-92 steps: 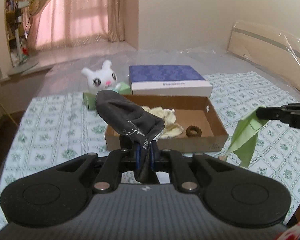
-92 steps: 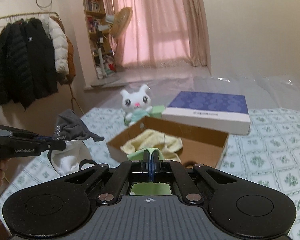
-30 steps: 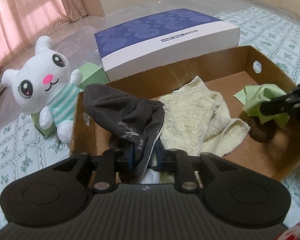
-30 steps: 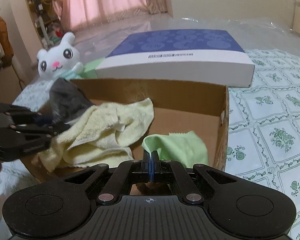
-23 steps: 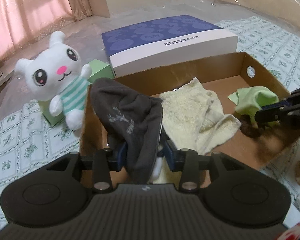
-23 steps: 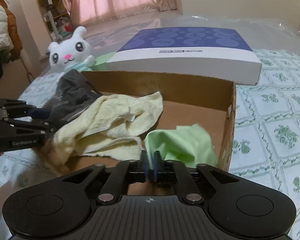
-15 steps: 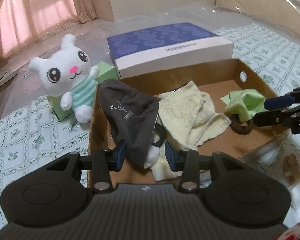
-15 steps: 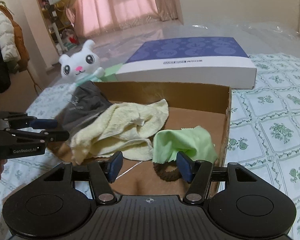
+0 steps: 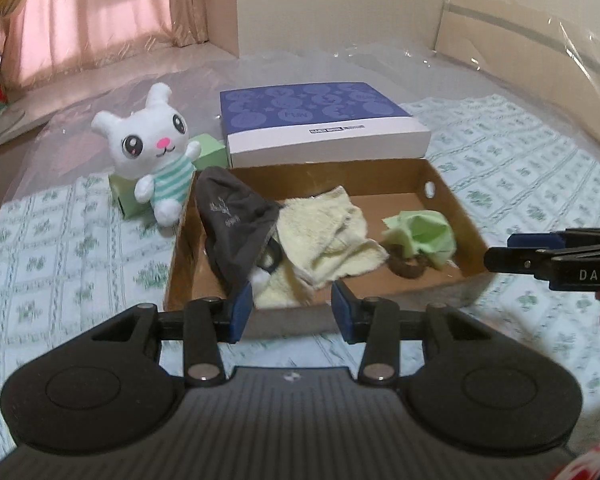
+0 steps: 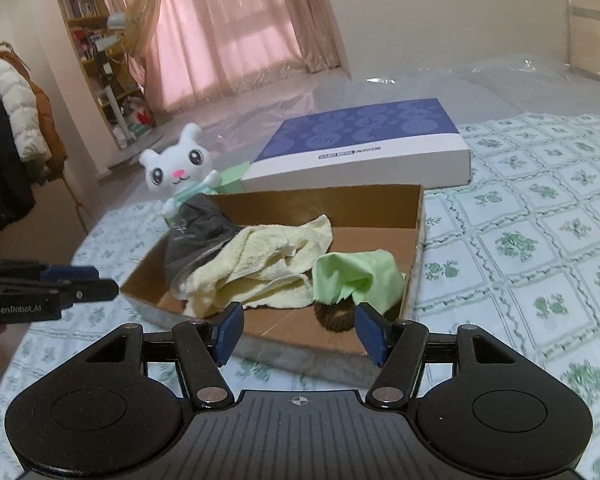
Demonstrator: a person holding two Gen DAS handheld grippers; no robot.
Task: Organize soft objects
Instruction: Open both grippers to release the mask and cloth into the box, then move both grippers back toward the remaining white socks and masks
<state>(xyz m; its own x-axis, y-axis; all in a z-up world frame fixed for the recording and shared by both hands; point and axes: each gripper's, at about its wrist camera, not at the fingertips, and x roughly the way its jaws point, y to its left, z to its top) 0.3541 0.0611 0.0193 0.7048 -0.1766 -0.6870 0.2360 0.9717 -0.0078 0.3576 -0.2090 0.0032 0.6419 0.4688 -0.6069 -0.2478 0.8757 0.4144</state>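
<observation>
Left gripper [image 9: 292, 306]: jaws spread, empty, level, just outside the near wall of the cardboard box [image 9: 456, 208]. Right gripper [image 10: 298, 330]: jaws spread, empty, level, at the box's near right corner. In the box, left to right: dark grey cloth [image 9: 230, 220] draped over the left wall; cream towel [image 9: 324, 232] bunched mid-floor; green cloth [image 10: 356, 274] crumpled, partly covering a brown hair tie [image 10: 334, 318]. Beyond the box: white bunny plush [image 9: 154, 148], its lower body hidden in the right view by the grey cloth; blue-lidded box [image 9: 320, 122].
</observation>
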